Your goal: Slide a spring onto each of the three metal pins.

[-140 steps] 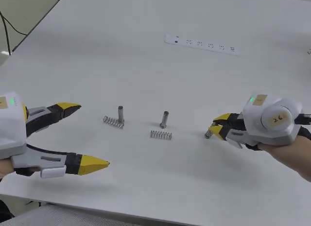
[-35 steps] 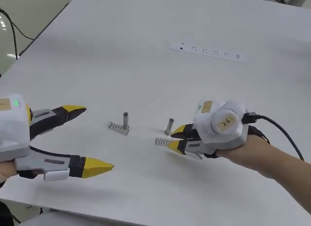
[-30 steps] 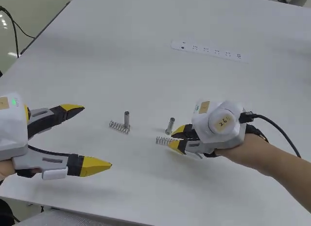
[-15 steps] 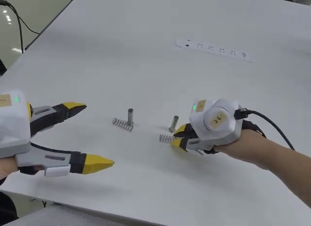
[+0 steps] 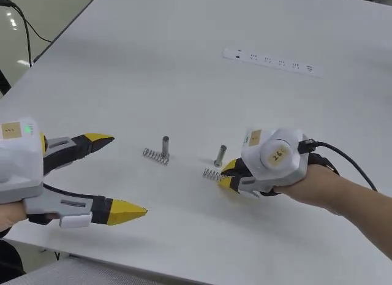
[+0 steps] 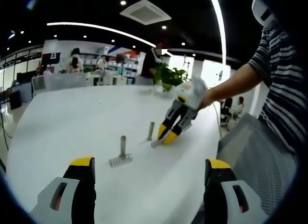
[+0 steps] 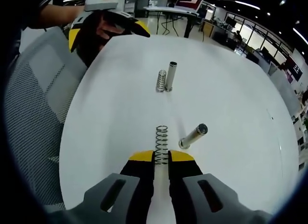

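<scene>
Brightly, evenly lit from overhead. Soft, pale shadows on the white counter (image 5: 184,64). Glare from ceiling light strips (image 6: 219,21) in the left gripper view. Heavy fisheye bending toward both gripper views' edges. Sharp mid-frame, softer in the far background.

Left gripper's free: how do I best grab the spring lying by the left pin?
Grip the spring near the end farther from the pin, jaws across the coils, not end to end. It lies flat, crosswise to the open left gripper, with the upright pin close behind it, so probably come down from above on the near side, gripper rolled a quarter turn.
</scene>
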`<action>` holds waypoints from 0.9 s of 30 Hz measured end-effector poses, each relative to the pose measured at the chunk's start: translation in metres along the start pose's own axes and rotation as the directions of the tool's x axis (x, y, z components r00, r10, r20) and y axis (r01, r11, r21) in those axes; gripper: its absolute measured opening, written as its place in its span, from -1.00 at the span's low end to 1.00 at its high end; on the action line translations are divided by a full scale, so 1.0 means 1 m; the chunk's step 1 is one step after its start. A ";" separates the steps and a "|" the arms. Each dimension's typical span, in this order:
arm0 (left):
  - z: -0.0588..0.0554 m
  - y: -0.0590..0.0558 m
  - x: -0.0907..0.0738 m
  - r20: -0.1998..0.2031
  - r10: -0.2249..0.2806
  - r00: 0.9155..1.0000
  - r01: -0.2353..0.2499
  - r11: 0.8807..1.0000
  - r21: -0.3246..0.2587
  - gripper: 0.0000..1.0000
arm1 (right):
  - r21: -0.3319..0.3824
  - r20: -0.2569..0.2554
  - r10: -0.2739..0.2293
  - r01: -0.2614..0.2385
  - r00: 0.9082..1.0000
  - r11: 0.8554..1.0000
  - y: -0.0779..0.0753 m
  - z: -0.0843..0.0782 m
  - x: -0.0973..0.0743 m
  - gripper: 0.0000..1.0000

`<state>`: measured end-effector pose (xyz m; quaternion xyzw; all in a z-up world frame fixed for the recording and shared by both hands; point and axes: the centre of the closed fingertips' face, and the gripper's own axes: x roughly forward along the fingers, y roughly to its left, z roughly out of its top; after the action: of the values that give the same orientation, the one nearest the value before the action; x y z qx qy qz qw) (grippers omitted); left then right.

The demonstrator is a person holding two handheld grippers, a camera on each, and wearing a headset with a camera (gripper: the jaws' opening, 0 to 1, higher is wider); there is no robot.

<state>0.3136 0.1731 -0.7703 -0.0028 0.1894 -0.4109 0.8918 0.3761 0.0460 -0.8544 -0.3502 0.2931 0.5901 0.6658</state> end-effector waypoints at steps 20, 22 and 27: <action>0.001 -0.017 0.014 -0.032 -0.080 0.996 0.081 0.997 0.019 0.69 | -0.020 0.058 -0.033 0.034 0.998 0.999 0.008 0.003 -0.047 -0.85; 0.002 -0.018 0.017 -0.035 -0.092 0.995 0.093 0.995 0.024 0.65 | -0.032 0.057 -0.033 0.035 0.998 0.999 0.011 0.002 -0.050 -0.85; 0.005 -0.022 0.024 -0.054 -0.136 0.989 0.138 0.989 0.047 0.58 | -0.059 0.056 -0.023 0.026 0.998 0.998 0.019 0.005 -0.054 -0.85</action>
<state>0.3130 0.1399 -0.7705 0.0174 0.2009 -0.4758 0.8561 0.3496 0.0201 -0.8107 -0.3570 0.2527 0.5997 0.6701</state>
